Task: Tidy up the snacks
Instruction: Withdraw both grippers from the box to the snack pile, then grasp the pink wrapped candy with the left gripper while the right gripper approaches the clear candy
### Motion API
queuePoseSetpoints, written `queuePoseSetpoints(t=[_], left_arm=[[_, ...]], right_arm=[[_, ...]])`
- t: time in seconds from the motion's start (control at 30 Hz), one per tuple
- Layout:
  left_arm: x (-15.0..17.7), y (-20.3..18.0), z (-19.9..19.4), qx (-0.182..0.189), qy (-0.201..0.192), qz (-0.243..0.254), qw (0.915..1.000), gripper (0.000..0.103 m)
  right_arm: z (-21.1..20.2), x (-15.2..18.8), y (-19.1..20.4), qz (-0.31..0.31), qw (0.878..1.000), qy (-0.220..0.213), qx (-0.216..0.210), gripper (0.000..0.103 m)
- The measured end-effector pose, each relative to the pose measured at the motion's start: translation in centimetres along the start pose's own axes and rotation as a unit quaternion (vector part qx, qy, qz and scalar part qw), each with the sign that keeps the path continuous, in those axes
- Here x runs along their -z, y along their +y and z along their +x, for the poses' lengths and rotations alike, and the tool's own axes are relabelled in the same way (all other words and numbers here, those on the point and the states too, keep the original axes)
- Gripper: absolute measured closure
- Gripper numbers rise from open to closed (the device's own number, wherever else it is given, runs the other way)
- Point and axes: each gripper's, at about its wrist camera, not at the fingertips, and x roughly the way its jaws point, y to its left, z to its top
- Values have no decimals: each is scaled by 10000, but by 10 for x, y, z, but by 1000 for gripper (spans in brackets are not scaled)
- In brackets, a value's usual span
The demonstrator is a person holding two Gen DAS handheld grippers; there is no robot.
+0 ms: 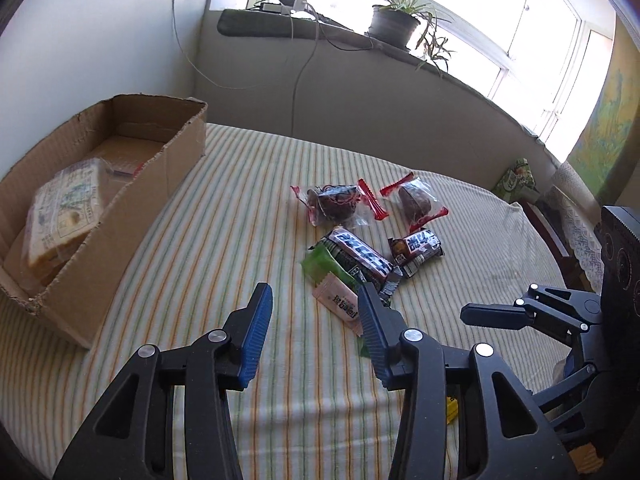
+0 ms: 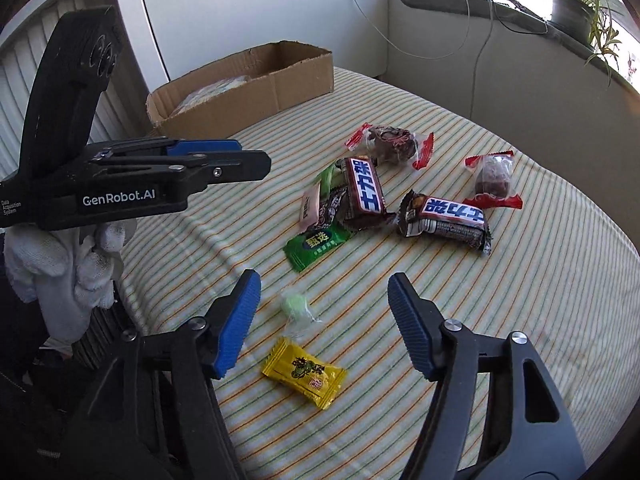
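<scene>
On the striped cloth covering the tabletop [image 2: 520,280], a loose heap of wrapped snacks waits to be sorted into the open brown cardboard box [image 1: 132,200], which stands well apart to the left and already holds a clear-bagged pale sandwich-like pack [image 1: 64,208]. The step in hand looks like an approach for the next pick, both tools angled down at the sweets with nothing yet taken. The right tool [image 2: 324,284] stands partly open and empty; between and below its blue ribbed pads lie a small clear-wrapped green candy [image 2: 296,308] and a yellow foil candy [image 2: 304,378], neither touched. The left tool [image 1: 316,292] is likewise about half open and holds nothing, its right finger just beside a pale pink wrapper [image 1: 336,300], though whether it brushes it I cannot tell from this angle. Beyond lie a green packet [image 2: 316,246], two brown chocolate bars with blue lettering [image 2: 448,216] and two red-ended clear packs of dark fruit [image 2: 392,142]. Next, the right tool probably needs to drop lower, centre over one candy and close.
</scene>
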Motion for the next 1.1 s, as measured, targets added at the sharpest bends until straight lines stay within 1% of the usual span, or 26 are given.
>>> queuePoseSetpoints(t=[0.03, 0.07, 0.27, 0.37, 0.5, 0.63, 0.8, 0.87, 0.93, 1.0, 1.1], left_arm=[[1, -3, 5, -7, 59, 38, 10000, 61], [2, -6, 10, -10, 107, 65, 9999, 61], [3, -16, 29, -92, 288, 158, 9994, 61], [4, -18, 37, -261, 363, 264, 9987, 62], [5, -17, 42, -339, 408, 320, 9981, 64], [7, -20, 43, -406, 448, 510, 9969, 65], [8, -20, 43, -400, 468, 547, 9966, 65], [10, -21, 43, -391, 460, 654, 9960, 65], [10, -21, 42, -389, 469, 745, 9954, 67], [11, -20, 42, -378, 453, 814, 9949, 71], [11, -17, 40, -337, 439, 835, 9950, 73]], right_arm=[[4, 2, 1, 7, 10000, 50, -39, 48], [6, 4, 1, 2, 9999, 92, -69, 50], [15, 10, 6, -72, 9997, 165, -172, 54], [17, 11, 6, -69, 9996, 193, -202, 61], [19, 13, 5, -76, 9994, 228, -231, 62], [22, 14, 4, -126, 9992, 286, -234, 63], [27, 14, 7, -248, 9990, 324, -168, 64], [27, 15, 8, -315, 9989, 322, -99, 68], [27, 15, 9, -348, 9988, 327, -73, 76], [27, 15, 7, -314, 9989, 326, -83, 77], [27, 15, 6, -295, 9990, 316, -84, 77]])
